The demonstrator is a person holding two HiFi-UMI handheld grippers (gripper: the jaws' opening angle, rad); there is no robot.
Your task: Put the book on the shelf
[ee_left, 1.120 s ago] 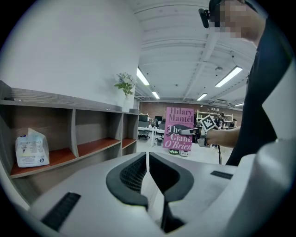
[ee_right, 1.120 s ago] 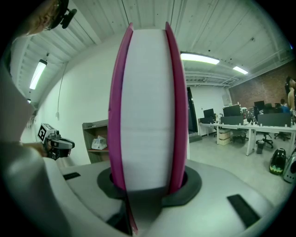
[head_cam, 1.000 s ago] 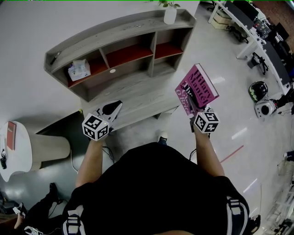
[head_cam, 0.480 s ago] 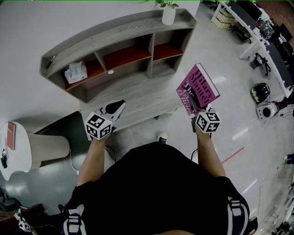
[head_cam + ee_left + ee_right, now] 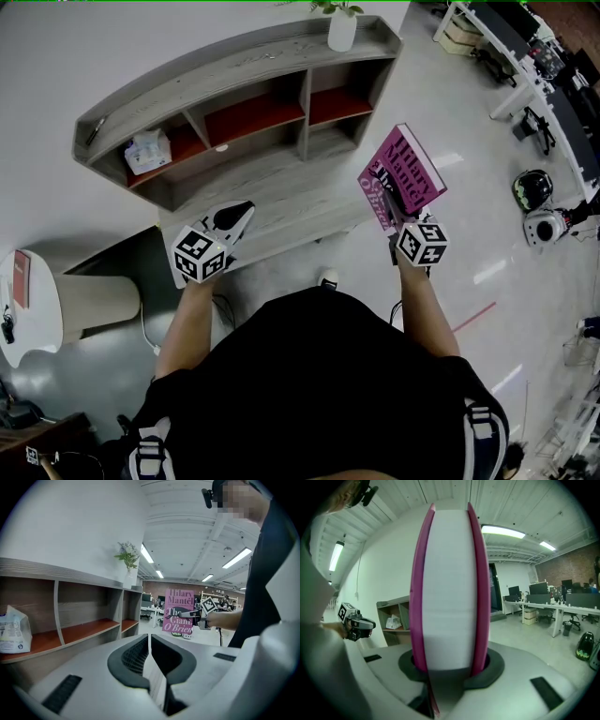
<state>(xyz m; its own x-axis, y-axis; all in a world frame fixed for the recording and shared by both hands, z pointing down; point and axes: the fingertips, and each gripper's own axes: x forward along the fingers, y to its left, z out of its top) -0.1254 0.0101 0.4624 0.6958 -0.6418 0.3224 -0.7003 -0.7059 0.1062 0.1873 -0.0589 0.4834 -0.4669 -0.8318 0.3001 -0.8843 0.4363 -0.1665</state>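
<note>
The pink book (image 5: 413, 170) stands upright on its lower edge in my right gripper (image 5: 397, 203), which is shut on it to the right of the shelf's end. In the right gripper view the book (image 5: 450, 588) fills the middle, page edge toward the camera, clamped between the pads of the right gripper (image 5: 450, 666). The grey wooden shelf (image 5: 251, 52) with red boards lies ahead. My left gripper (image 5: 240, 211) is shut and empty, pointing at the shelf's low front ledge. In the left gripper view its jaws (image 5: 149, 637) meet, and the book (image 5: 180, 606) shows beyond.
A tissue pack (image 5: 146, 151) sits in the left compartment; the other compartments hold no objects that I can see. A white vase with a plant (image 5: 341, 29) stands on the shelf top. A round white table (image 5: 30, 310) is at the left, office desks (image 5: 525, 67) at the right.
Both grippers have edged a little toward the shelf, the book still held upright in the right one. The shelf sits slightly further left in view.
</note>
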